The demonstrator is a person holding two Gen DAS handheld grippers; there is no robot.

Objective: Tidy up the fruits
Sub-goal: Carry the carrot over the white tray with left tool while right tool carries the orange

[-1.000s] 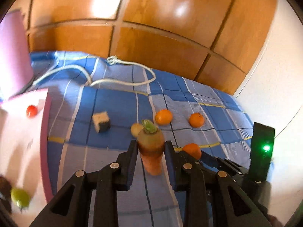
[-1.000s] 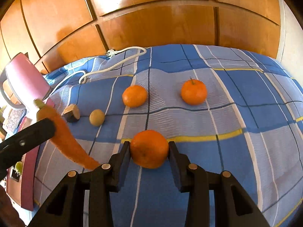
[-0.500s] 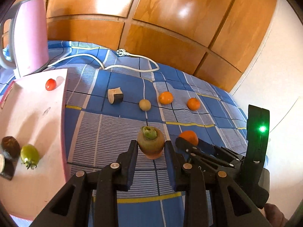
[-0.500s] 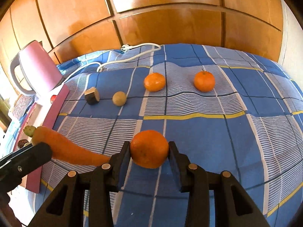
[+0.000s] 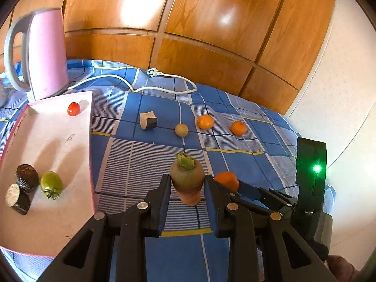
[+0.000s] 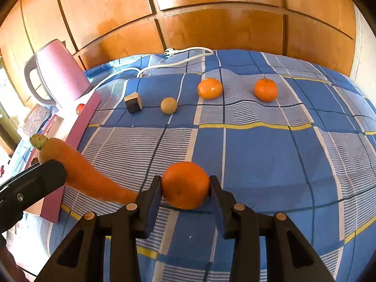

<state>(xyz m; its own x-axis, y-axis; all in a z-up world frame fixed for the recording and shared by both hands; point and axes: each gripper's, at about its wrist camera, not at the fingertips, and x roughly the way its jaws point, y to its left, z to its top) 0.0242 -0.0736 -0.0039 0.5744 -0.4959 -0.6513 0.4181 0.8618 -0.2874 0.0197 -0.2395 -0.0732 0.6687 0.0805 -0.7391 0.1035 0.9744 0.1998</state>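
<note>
My left gripper (image 5: 187, 184) is shut on a carrot (image 5: 187, 176), green stub pointing forward, held above the blue checked cloth. In the right wrist view the same carrot (image 6: 77, 169) hangs at the left beside my right gripper (image 6: 185, 188), which is shut on a tangerine (image 6: 185, 184). That tangerine (image 5: 226, 180) also shows just right of the carrot in the left wrist view. Two more tangerines (image 6: 209, 88) (image 6: 266, 89) and a small pale round fruit (image 6: 168, 105) lie on the cloth farther back.
A pink board (image 5: 49, 155) at the left carries a red tomato (image 5: 73, 108), a green tomato (image 5: 51, 183) and two dark cut pieces (image 5: 27, 177). A pink kettle (image 5: 44, 54) stands behind it with its white cord (image 5: 164, 89). A cut block (image 5: 148, 120) lies near the pale fruit. Wooden panels close the back.
Both grippers have drawn back from the wall with their loads. The board, the kettle and more of the cloth have come into view; the fruits on the cloth now look farther away.
</note>
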